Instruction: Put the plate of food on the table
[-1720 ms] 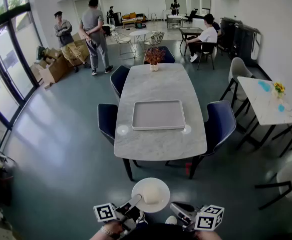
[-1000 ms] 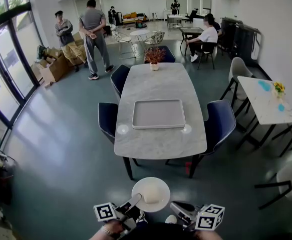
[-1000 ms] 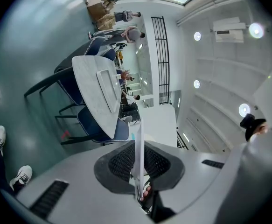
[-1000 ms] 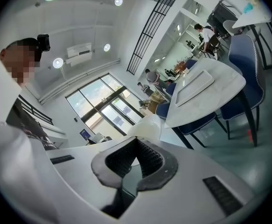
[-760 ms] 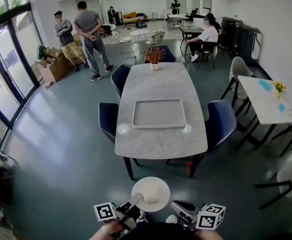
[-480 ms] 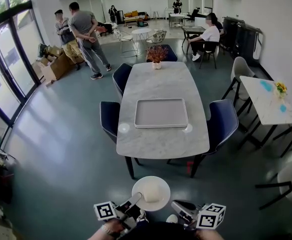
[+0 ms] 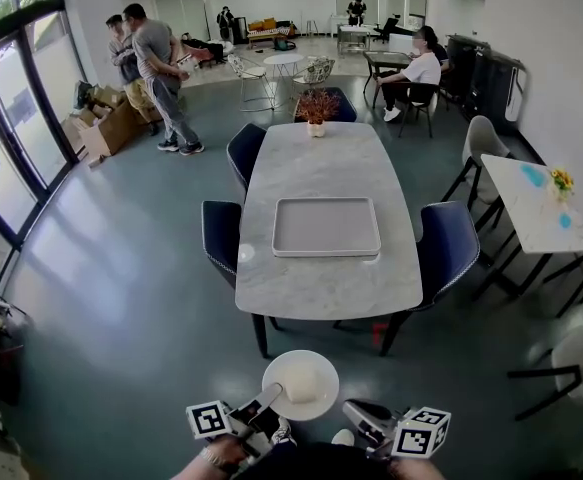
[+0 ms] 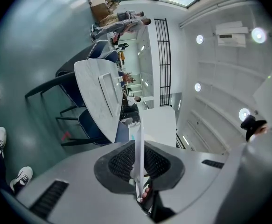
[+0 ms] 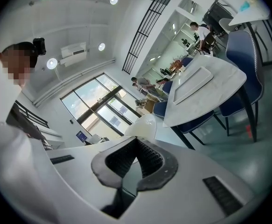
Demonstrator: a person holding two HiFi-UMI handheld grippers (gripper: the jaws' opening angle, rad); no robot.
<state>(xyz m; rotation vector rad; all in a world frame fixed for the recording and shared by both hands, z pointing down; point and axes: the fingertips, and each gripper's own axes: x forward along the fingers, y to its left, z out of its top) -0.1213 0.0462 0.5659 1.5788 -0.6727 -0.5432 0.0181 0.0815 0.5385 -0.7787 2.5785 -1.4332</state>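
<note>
Head view shows the marble table ahead of you and well apart from you, with a grey tray lying on it. The white plate is not on the table: it is held level above the floor, close in front of you, and a pale rounded piece of food sits on it. Your left gripper pinches the rim of the plate; in the left gripper view the thin edge stands between the two pads, and they press on it. Your right gripper is just beside the plate. In the right gripper view its jaws are pressed together, with nothing between them.
</note>
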